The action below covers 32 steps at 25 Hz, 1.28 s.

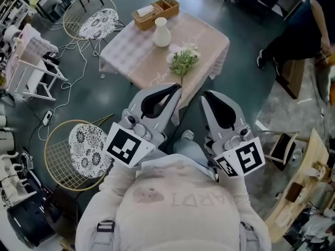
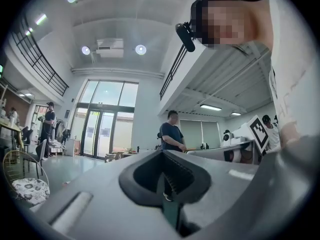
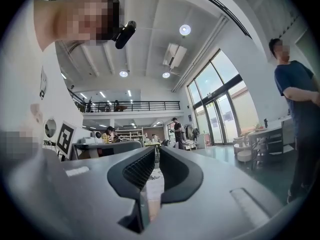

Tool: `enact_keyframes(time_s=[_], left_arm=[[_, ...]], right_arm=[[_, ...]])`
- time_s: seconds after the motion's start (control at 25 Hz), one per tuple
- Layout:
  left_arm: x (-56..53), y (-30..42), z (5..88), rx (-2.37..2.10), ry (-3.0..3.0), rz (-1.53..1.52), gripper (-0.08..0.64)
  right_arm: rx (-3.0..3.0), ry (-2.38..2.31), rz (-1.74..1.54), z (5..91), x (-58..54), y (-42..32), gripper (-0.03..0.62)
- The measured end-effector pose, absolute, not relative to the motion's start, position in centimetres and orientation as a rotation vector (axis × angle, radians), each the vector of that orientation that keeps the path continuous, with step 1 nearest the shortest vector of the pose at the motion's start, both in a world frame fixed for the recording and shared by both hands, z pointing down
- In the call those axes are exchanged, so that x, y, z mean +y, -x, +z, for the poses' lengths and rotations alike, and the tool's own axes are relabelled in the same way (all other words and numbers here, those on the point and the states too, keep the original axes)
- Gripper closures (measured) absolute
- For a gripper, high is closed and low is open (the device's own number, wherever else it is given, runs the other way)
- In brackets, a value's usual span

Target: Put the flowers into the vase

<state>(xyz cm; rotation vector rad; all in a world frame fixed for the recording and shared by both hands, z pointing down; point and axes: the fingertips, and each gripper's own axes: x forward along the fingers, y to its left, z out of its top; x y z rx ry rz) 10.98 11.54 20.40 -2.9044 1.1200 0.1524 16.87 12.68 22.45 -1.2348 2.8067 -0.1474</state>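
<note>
One white vase (image 1: 162, 32) upright on one table (image 1: 137, 61), one flower bunch (image 1: 183, 59) lying just beside the vase, one wicker basket (image 1: 155, 12) at the table's far edge, two grippers, left gripper (image 1: 175, 89) and right gripper (image 1: 205, 94), jaws together, empty, side by side at the table's near edge, flowers just beyond their tips.

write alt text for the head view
Seen from above, a person holds the left hand-held gripper and right hand-held gripper, both empty, short of a small table bearing a white vase, a bunch of flowers and a wicker basket.
</note>
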Motion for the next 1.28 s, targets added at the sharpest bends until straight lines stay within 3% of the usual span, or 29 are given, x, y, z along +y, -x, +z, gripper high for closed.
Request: enact_keyframes(time_s=[0.2,0.56,0.92,1.28], left_arm=[[10.1,-14.6,20.4,1.176,2.880,0.143,0.560],[6.7,-14.9,21.1,1.243,2.845,0.085,0.560],[2.5,-12.4,21.3,1.148,2.884,0.111,0.560],[-4.0,-8.1,23.2,1.049,2.981,0.075,0.560]], right_arm=[[2.830,1.193,-0.182,23.4,10.5,-20.5,0.529],[2.891,1.163,-0.261,26.2,7.4,-21.2,0.508],[2.900,1.341,-0.317,29.1,4.0,-19.4,0.503],[2.905,1.634,-0.618,37.4,-2.2,-17.0,0.489]])
